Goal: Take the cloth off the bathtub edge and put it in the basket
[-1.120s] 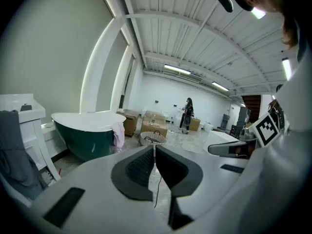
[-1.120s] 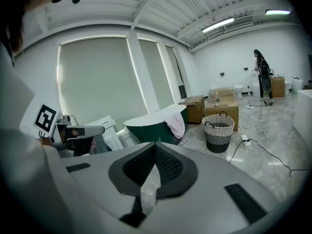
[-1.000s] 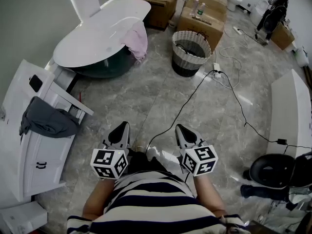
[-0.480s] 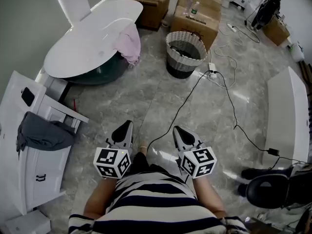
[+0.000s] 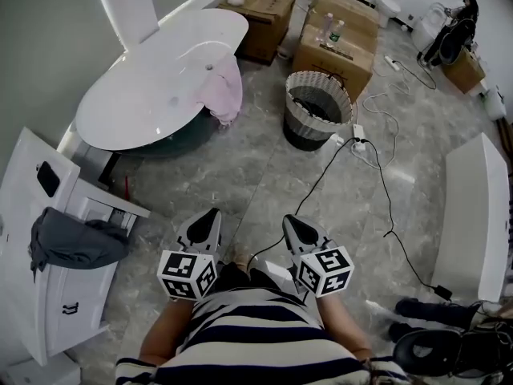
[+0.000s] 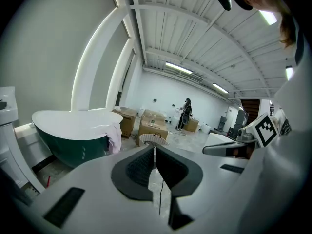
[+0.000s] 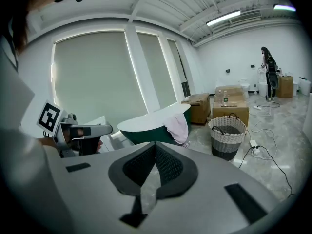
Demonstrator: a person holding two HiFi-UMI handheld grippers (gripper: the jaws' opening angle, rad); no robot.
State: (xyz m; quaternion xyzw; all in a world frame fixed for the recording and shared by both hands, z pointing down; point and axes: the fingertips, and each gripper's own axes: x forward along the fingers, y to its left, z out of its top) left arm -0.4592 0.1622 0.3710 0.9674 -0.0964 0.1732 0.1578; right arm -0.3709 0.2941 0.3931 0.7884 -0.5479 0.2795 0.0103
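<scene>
Cloth drapes bathtub edge; left gripper and right gripper jaws closed, empty

Pink cloth draped over bathtub; basket nearby.

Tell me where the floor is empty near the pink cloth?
The floor is bare between the bathtub, with its pink cloth, and the basket. Cables crowd the floor right of the basket; boxes stand behind it.
</scene>
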